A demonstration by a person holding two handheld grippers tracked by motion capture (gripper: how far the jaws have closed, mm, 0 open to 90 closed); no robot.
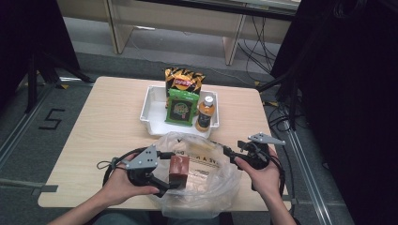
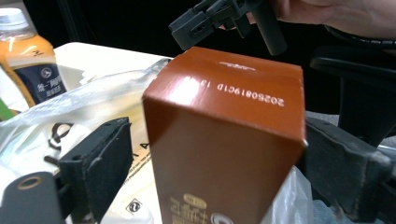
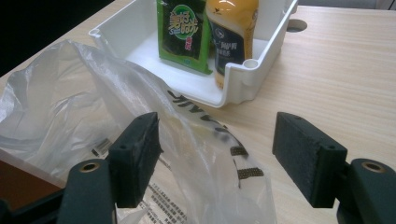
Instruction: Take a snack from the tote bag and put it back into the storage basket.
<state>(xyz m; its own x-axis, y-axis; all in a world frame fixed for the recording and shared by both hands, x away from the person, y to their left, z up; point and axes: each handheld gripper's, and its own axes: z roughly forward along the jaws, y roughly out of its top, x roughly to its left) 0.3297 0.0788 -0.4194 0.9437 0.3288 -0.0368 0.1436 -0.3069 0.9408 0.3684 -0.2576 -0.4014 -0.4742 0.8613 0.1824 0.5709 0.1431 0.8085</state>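
A brown carton (image 1: 179,166) stands upright at the mouth of a clear plastic bag (image 1: 202,187) near the table's front edge. My left gripper (image 1: 173,183) straddles the brown carton (image 2: 224,140). The right pad (image 2: 336,168) touches its side, while a slim gap shows between it and the left pad (image 2: 100,163). My right gripper (image 1: 226,151) sits at the bag's right rim. In the right gripper view, this gripper (image 3: 217,140) is wide open, with a fold of the plastic bag (image 3: 70,107) lying loose between its jaws.
A white tray (image 1: 150,110) at mid-table holds a chips bag (image 1: 183,80), a green snack pack (image 1: 181,108) and an orange drink bottle (image 1: 205,112). Bare wood lies left and right of the tray. Desk legs and cables stand beyond the far edge.
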